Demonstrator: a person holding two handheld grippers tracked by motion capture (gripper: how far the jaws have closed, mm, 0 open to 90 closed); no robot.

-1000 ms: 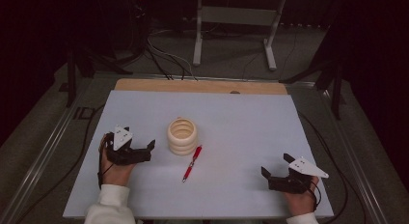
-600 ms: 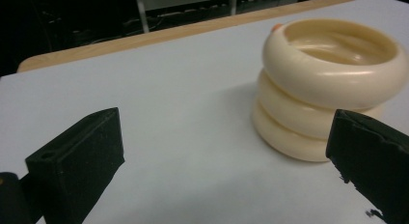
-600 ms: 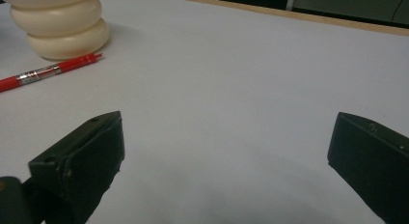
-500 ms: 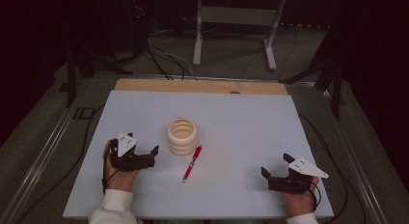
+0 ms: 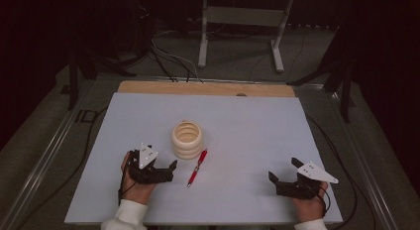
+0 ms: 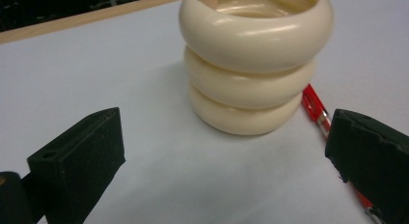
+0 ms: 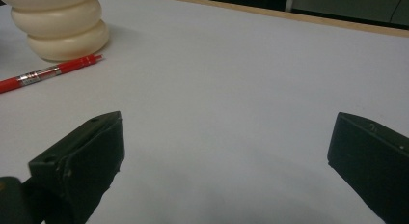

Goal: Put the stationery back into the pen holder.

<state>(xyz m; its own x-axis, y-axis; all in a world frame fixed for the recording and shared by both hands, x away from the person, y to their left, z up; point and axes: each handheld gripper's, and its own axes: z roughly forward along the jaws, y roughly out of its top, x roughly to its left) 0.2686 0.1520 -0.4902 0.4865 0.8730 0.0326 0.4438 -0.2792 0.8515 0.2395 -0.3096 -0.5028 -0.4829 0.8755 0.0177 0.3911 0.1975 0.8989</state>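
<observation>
The right tongs stand wide apart over the bare white tabletop. Far left, a red pen lies just beside a cream ringed holder.

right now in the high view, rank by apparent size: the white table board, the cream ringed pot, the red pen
1. White table board, by far the largest.
2. Cream ringed pot.
3. Red pen, much thinner than the pot though about as long as it looks tall; both lie side by side, so nearness hardly matters.
</observation>
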